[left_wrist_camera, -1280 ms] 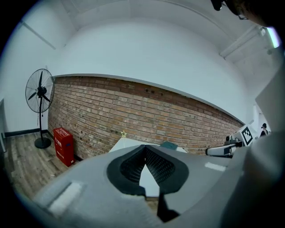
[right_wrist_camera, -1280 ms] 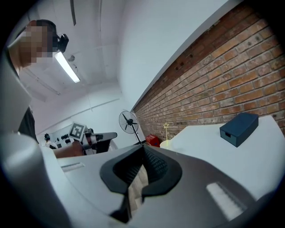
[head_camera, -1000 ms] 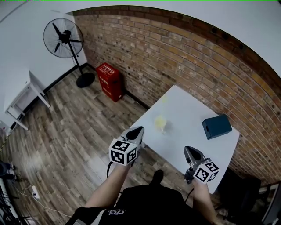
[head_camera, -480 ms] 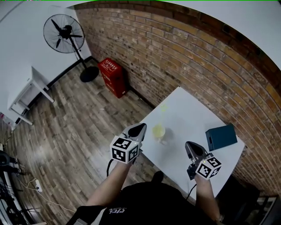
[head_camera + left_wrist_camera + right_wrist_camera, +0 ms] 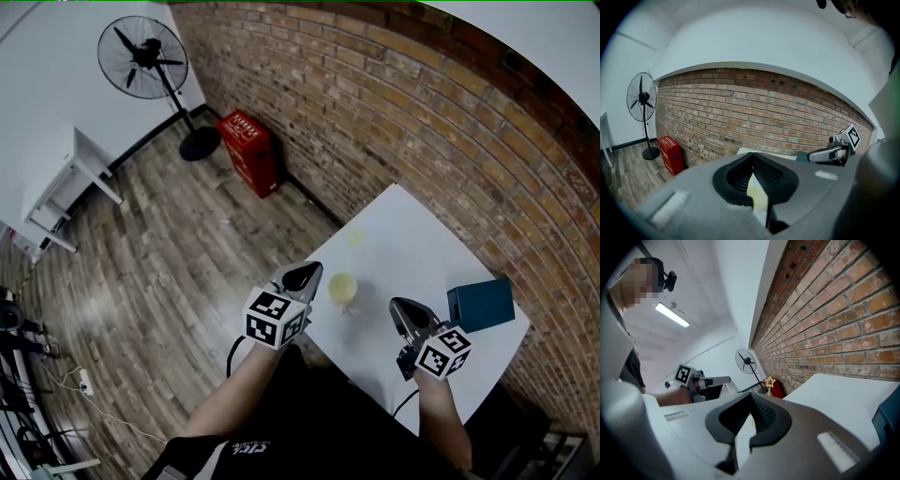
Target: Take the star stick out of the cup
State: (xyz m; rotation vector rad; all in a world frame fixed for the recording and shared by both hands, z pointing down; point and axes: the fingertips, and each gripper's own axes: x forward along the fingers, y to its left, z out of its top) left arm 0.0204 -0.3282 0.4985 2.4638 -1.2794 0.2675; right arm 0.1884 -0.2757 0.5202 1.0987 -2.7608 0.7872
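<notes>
A pale yellow cup (image 5: 342, 288) stands near the front left edge of the white table (image 5: 412, 248). The star stick's gold star (image 5: 768, 380) rises above it in the right gripper view; in the head view it is only a faint yellow blur (image 5: 354, 237). My left gripper (image 5: 307, 275) hovers just left of the cup, jaws shut and empty, and the cup (image 5: 757, 197) shows through the slit in the left gripper view. My right gripper (image 5: 401, 307) hangs over the table to the cup's right, also shut and empty. Neither touches the cup.
A teal box (image 5: 481, 305) sits on the table's right side, close to the right gripper. A brick wall (image 5: 394, 112) runs behind the table. On the wood floor to the left stand a red crate (image 5: 249, 148), a pedestal fan (image 5: 142, 58) and a small white table (image 5: 56, 178).
Both grippers have moved forward toward the table and now flank the cup. Their jaws have stayed shut. The cup and the box have not moved on the table.
</notes>
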